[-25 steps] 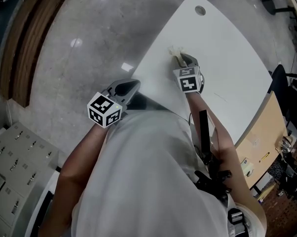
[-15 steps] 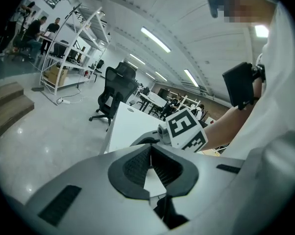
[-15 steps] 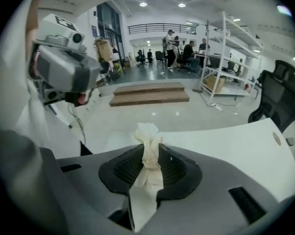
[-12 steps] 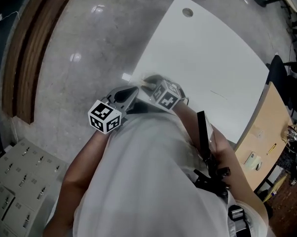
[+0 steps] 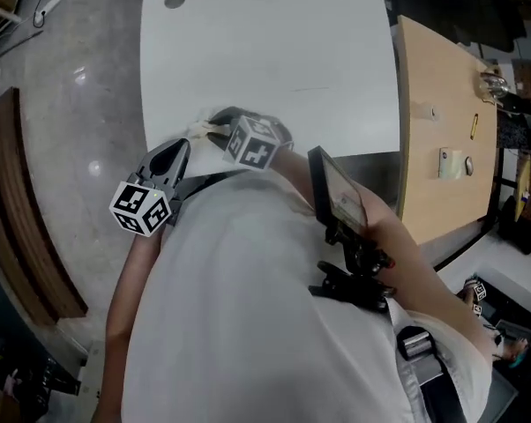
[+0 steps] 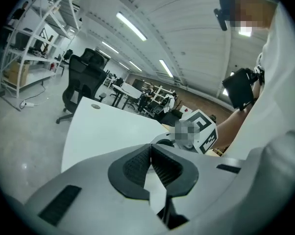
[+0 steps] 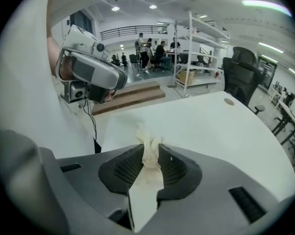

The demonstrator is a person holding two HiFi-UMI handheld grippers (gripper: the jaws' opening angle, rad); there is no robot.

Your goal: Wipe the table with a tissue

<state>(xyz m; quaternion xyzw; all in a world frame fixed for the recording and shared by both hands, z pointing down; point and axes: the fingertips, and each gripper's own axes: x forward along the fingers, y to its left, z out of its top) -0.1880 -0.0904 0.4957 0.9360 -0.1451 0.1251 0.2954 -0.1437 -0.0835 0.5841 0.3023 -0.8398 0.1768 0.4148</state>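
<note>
The white table [image 5: 274, 51] is bare apart from a round cable hole [image 5: 174, 0] at its far left corner. A wooden desk [image 5: 433, 104] butts against its right side, with a pen [image 5: 474, 126] and a small roll [image 5: 449, 163] lying on it, well away from my tongs. To the left, on the floor, runs a wooden step [image 5: 18, 201]. From the left gripper view I see a black office chair [image 6: 86, 77] past the far end of the table and a white shelf rack [image 6: 35, 43] behind it. The phone [image 5: 336, 188] mounted on the chest hides part of the near edge of the table.

The right gripper [image 5: 214, 130] is clamped on the tissue [image 7: 150, 153], which stands up crumpled between the pads and pokes out past the tips. It sits over the near edge of the table, close to the left corner; I cannot tell whether the tissue presses on the surface. The left gripper [image 5: 179, 146] has its jaws together on nothing, at that same corner, just beside the right one.
</note>
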